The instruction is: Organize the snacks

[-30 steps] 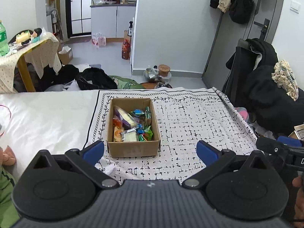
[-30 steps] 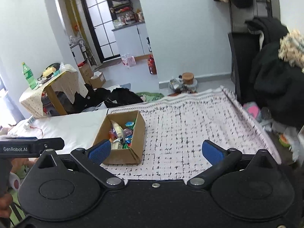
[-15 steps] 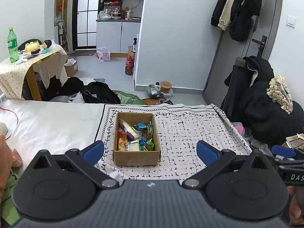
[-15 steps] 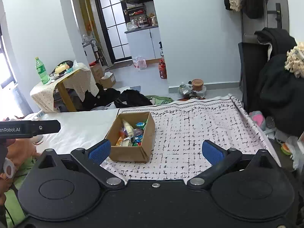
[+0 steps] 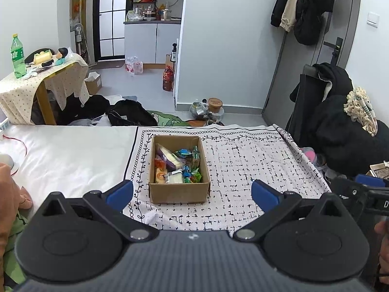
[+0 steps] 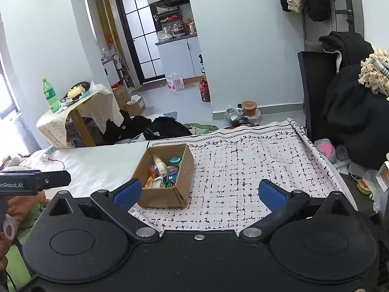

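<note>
One cardboard box [image 5: 179, 192] of snacks [image 5: 177, 165] on patterned cloth [image 5: 255, 160]; left tongs [image 5: 192, 193], right tongs [image 6: 198, 192] both released, empty.

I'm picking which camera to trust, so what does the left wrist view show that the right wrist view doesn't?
Only the left wrist view shows the door handle, the light switch, and the right gripper at its edge.

Only the right wrist view shows the pink item and burger-shaped toy on the floor, and the left gripper.

Both show the cardboard box of snacks on the patterned cloth, and the green bottle.
</note>
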A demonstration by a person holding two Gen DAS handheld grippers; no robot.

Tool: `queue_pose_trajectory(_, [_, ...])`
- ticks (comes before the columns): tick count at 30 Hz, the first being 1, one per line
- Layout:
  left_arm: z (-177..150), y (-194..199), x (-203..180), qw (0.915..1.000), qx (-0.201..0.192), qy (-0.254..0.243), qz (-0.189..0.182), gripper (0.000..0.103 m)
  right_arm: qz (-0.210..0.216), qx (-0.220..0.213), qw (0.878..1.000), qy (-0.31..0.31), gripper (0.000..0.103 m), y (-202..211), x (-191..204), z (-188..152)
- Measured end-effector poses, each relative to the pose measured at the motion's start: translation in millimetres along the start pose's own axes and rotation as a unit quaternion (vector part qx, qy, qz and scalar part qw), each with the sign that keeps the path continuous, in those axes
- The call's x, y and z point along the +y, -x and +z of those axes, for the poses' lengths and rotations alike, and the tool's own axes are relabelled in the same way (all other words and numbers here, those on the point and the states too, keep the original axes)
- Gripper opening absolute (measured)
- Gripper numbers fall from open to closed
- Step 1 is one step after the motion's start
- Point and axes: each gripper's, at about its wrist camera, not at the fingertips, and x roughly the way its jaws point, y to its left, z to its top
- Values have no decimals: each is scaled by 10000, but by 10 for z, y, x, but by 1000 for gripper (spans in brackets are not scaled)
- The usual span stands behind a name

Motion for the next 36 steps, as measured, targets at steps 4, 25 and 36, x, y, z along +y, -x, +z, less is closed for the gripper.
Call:
queue_pose_trajectory(4, [-18, -10, 2, 10000, 28, 3, 5, 103, 1, 33, 10000, 15, 103, -8, 13, 1])
queue_pose_trajectory(25, [-23, -34, 26, 9999, 89, 44, -46, 103, 24, 98, 9999, 108, 103, -23, 51, 6])
queue_pose_trajectory(36, [-30, -46, 33, 9999, 114, 36, -37, 103, 15, 112, 9999, 118, 103, -32, 77, 9])
